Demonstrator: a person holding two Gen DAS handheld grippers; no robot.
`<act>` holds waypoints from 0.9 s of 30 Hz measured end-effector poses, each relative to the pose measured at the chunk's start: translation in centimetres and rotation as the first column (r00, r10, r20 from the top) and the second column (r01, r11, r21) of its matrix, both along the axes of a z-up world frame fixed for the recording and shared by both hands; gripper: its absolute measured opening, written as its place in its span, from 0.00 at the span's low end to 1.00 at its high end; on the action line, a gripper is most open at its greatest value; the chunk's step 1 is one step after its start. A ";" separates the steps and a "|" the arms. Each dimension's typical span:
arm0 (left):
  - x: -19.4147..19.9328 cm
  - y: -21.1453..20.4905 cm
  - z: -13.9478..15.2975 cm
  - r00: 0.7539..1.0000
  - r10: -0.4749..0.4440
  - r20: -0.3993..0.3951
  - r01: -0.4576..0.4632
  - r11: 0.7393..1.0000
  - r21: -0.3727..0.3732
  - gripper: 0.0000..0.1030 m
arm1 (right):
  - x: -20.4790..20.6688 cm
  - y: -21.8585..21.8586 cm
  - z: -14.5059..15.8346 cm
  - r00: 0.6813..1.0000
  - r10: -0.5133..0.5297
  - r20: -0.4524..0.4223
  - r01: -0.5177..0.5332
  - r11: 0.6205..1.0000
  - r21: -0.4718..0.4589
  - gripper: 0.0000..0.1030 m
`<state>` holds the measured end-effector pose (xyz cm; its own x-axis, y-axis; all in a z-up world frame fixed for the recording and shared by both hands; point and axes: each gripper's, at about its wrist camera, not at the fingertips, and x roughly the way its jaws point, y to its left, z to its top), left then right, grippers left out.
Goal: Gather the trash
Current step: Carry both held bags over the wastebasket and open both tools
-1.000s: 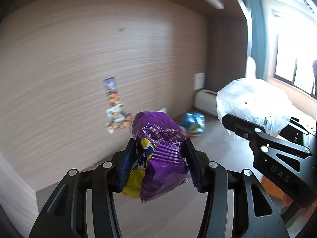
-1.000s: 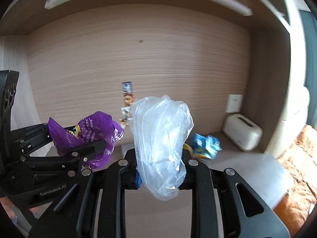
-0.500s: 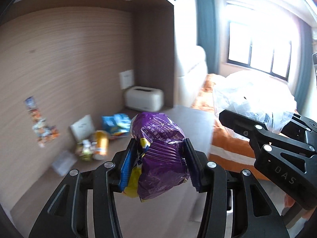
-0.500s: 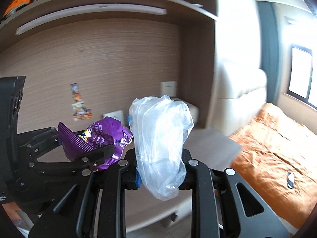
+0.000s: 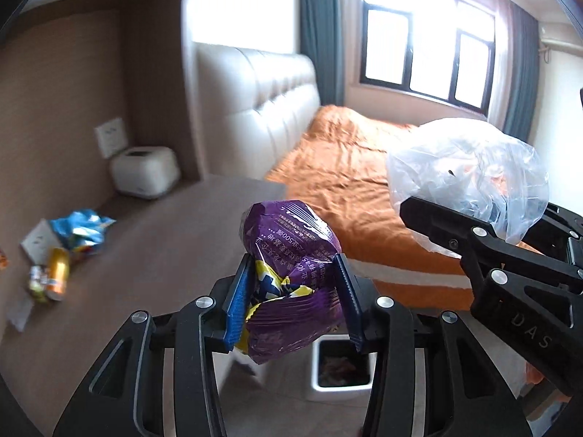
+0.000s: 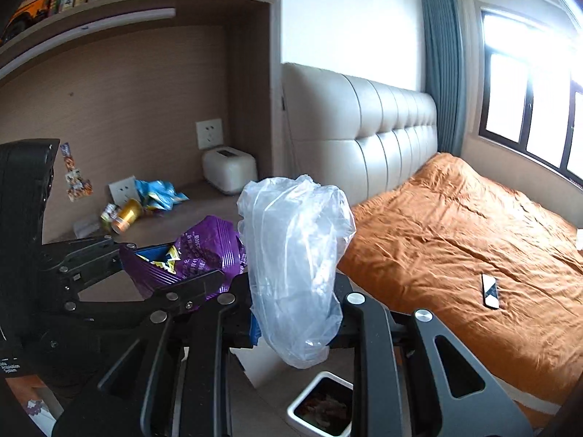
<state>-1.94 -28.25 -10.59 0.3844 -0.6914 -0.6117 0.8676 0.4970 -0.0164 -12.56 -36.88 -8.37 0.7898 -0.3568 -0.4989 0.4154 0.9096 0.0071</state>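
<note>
Left claw point(image 5: 291, 291) pinched on purple snack wrapper point(image 5: 291, 276) | right claw point(image 6: 295, 313) clamped on clear plastic bag point(image 6: 295, 266) | both held above white bin point(image 6: 322, 406), apparently for dropping | more trash left on counter point(image 5: 164, 225).

The brown desk point(image 6: 204, 204) carries a white box point(image 6: 229, 169) at the back, a blue wrapper point(image 6: 158, 193), a gold can point(image 6: 125, 215) and what may be a small jar point(image 6: 107, 215). A remote point(image 6: 490, 291) lies on the orange bed point(image 6: 455, 225). A white bin point(image 6: 322, 406) stands on the floor point(image 6: 255, 411).
</note>
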 end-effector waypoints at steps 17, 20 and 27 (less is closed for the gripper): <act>-2.2 -11.2 -20.8 0.984 -0.105 -0.146 0.129 0.978 0.163 0.43 | -0.5 -10.4 -17.7 0.982 -0.022 -0.190 0.050 0.989 0.142 0.25; -2.7 -12.5 -27.6 0.975 -0.122 -0.186 0.161 0.964 0.214 0.43 | -0.2 -11.8 -23.0 0.974 -0.008 -0.228 0.047 0.985 0.166 0.25; -3.9 -14.6 -41.4 0.955 -0.154 -0.254 0.225 0.933 0.281 0.43 | 0.4 -13.5 -38.2 0.940 0.041 -0.340 0.042 0.971 0.234 0.25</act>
<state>-5.83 -42.81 -51.96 0.0931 -0.5049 -0.8581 0.9371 0.3358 -0.0959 -12.12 -50.38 -46.60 0.5576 -0.1971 -0.8063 0.4314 0.8987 0.0787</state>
